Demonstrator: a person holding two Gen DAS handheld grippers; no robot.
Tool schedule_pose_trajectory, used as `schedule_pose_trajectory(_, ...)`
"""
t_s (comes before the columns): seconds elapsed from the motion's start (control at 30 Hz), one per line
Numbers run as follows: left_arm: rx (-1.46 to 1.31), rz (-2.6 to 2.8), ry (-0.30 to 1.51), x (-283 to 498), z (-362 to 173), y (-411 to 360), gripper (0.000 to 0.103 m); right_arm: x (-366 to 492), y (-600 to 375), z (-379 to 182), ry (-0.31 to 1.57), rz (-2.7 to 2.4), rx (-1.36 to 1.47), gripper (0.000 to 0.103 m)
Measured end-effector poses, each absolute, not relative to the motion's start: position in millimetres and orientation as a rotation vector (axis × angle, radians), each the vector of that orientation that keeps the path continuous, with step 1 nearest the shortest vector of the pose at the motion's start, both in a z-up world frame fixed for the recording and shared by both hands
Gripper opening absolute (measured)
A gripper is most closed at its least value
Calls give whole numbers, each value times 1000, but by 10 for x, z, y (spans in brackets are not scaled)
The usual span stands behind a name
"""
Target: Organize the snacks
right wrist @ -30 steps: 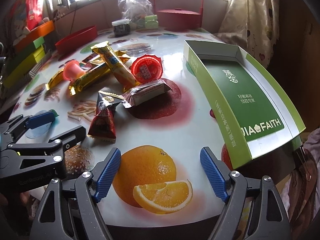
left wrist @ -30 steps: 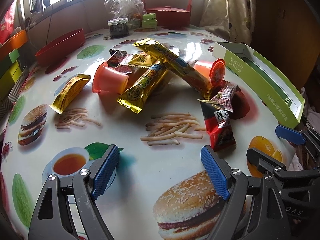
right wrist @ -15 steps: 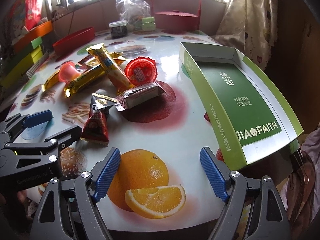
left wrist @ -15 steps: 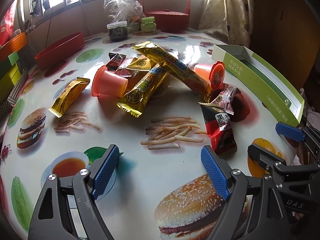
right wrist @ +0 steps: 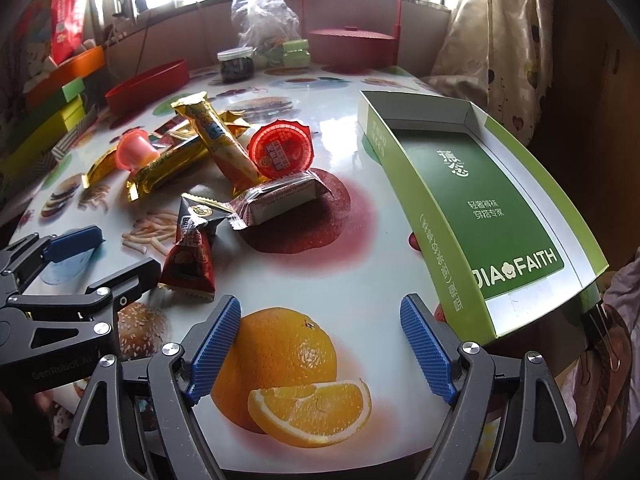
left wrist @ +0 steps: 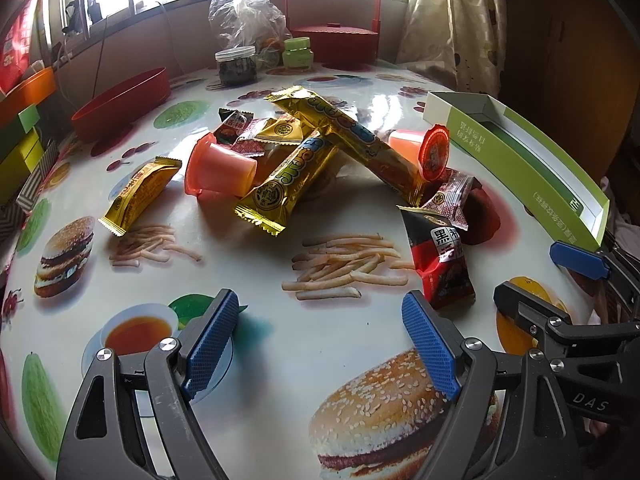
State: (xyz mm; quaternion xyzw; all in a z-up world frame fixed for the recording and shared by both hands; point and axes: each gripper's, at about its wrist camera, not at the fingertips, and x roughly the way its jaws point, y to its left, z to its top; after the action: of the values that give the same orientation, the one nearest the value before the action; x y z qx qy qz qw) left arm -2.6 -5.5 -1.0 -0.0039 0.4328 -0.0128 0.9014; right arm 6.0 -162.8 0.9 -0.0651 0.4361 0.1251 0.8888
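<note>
A pile of snacks lies mid-table: long gold packets (left wrist: pixel 288 178) (right wrist: pixel 218 138), two orange jelly cups (left wrist: pixel 218 168) (right wrist: pixel 280 152), a small gold bar (left wrist: pixel 138 194), a white-red wrapped cake (right wrist: pixel 276 200) and a dark red packet (left wrist: pixel 440 256) (right wrist: pixel 190 252). An empty green box (right wrist: pixel 480 200) (left wrist: pixel 520 152) sits at the right. My left gripper (left wrist: pixel 320 344) is open and empty, short of the pile. My right gripper (right wrist: pixel 320 348) is open and empty above the printed orange, beside the box; it also shows in the left wrist view (left wrist: pixel 536 280).
A red bowl (left wrist: pixel 124 100), a dark jar (left wrist: pixel 236 66), a green jar (left wrist: pixel 298 54), a plastic bag (left wrist: pixel 244 12) and a red lidded basket (left wrist: pixel 336 42) stand at the back. Coloured boxes (right wrist: pixel 52 112) stack at the left edge. A curtain (right wrist: pixel 500 40) hangs right.
Both grippers have eased slightly forward toward the snacks; the view has shifted a little. Both stay open and empty. No snack has moved.
</note>
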Motion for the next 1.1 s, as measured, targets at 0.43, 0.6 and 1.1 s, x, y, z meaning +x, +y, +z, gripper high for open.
schedule_pose_trajectory(0.43, -7, -27, 896, -28, -12, -61, 84, 55, -1634, 7, 906, 259, -136, 82)
schedule_pose_trajectory(0.6, -6, -29, 902, -25, -8, -64, 84, 52, -1631, 6, 906, 258, -137, 82)
schedule_pose_trajectory(1.1, -18, -45, 919, 26, 10, -25, 84, 42, -1617, 44, 892, 274, -128, 78)
